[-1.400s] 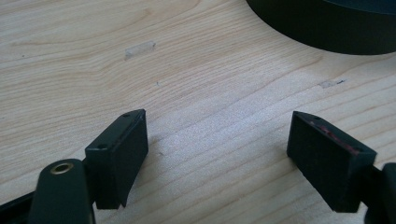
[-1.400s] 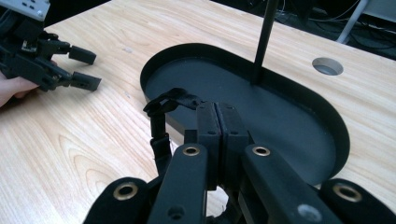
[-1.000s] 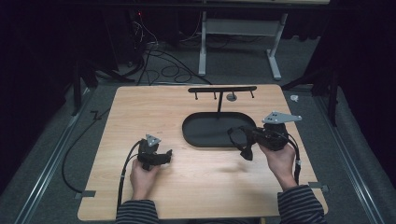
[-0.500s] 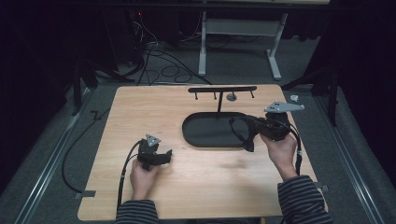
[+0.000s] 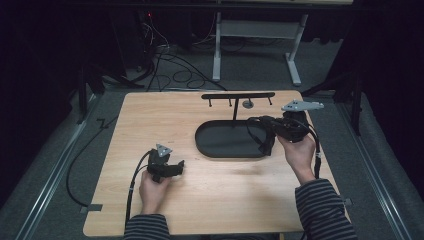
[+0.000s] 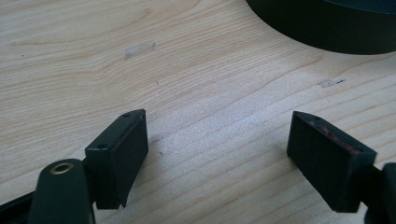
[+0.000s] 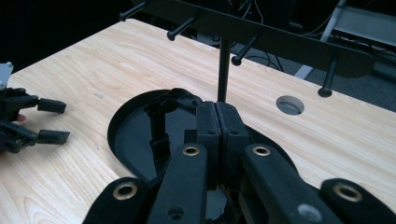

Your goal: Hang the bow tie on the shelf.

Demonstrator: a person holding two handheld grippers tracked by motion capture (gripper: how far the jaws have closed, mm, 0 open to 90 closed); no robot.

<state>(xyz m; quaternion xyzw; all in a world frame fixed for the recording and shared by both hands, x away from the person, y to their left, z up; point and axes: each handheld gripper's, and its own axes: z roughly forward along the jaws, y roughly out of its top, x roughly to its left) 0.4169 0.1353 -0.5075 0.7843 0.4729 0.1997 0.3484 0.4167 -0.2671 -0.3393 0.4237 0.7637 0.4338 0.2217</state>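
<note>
A black stand rises from an oval black tray [image 5: 220, 145] on the wooden table; its thin post carries a crossbar [image 5: 237, 95] with several pegs. My right gripper [image 5: 267, 125] hovers over the tray's right end, shut on a black strap-like loop [image 5: 263, 142] that hangs from its jaws. In the right gripper view the jaws [image 7: 218, 116] are pressed together just in front of the post [image 7: 224, 70], with the strap [image 7: 161, 121] curling off to the left over the tray. My left gripper [image 5: 180, 166] rests low on the table left of the tray, open [image 6: 224, 149] over bare wood.
A round hole [image 5: 247, 104] sits in the tabletop behind the stand. The tray's rim [image 6: 322, 32] shows at the top right of the left gripper view. Cables and a desk frame [image 5: 255, 45] lie on the floor beyond the table.
My right gripper has lifted and moved away from the person toward the stand, carrying the black strap. The left gripper has stayed in place.
</note>
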